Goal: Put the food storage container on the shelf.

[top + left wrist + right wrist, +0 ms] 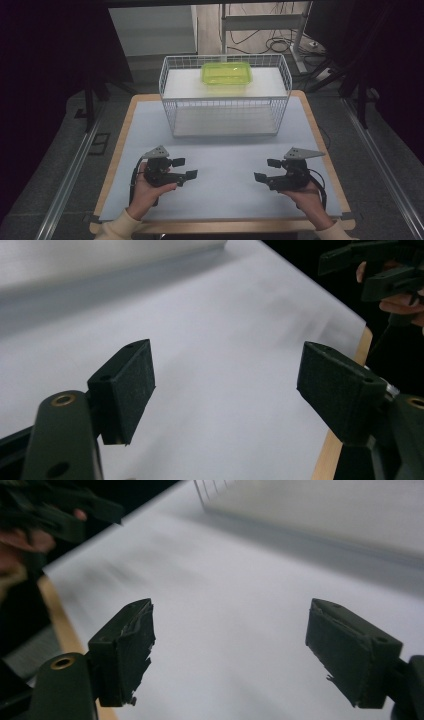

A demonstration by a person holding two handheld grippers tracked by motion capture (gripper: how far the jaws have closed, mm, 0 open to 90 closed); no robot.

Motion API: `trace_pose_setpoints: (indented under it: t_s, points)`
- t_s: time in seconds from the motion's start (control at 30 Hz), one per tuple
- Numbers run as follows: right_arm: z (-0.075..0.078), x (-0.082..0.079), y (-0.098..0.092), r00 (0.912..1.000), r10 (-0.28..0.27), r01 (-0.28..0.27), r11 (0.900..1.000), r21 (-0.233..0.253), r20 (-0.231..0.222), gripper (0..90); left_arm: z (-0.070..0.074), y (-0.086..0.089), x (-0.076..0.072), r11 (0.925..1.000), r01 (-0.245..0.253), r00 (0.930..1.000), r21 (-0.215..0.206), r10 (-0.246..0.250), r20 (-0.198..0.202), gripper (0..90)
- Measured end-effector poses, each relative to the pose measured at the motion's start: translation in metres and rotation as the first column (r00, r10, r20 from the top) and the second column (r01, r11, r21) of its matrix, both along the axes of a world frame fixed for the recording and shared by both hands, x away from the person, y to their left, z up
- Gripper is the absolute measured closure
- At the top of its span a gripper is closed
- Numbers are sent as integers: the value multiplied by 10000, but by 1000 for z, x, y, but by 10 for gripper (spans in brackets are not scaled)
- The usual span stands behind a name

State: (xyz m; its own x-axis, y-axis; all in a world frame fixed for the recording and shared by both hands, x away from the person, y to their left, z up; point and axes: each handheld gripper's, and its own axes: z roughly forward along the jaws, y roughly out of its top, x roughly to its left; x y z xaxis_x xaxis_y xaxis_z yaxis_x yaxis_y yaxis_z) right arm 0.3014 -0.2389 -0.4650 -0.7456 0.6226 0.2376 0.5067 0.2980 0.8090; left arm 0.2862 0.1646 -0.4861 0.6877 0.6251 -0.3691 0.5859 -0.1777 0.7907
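High view: a person's two hands hold black two-jaw tools low over a pale blue-grey mat on a wooden-edged table (118, 150). The left gripper (184, 168) and right gripper (267, 170) point toward each other, each with jaws spread apart and nothing between them. In each gripper view the jaw pads look like rough, matte foam blocks; the right gripper's pads (127, 650) show frayed edges.

Well ahead of both grippers, roughly midway between them, stands a white wire basket (225, 107) with a flat white shelf. On that shelf sits a shallow, translucent lime-green plastic container (226, 73), rectangular with rounded corners. It is probably light, fairly stiff and smooth, so slippery; pinching a long side rim seems the best hold.
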Motion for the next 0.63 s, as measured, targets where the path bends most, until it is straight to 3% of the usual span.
trace_pose_setpoints:
  t_s: [0.17, 0.53, 0.63]
  points:
    - [-22, 2, -3, 9987, -167, 160, 9998, -137, -480, 188, -10, -1, -1, 10000, -33, 9995, -89, 30, -303, 234]
    - [-19, -1, -6, 9992, -388, 388, 9992, 136, 12, 190, -17, -2, 1, 10000, -53, 9986, 42, 55, -524, 235]
    - [-18, -4, -6, 9991, -382, 384, 9992, -74, 203, 190, -19, -1, 2, 9999, -94, 9981, 88, 99, -602, 235]
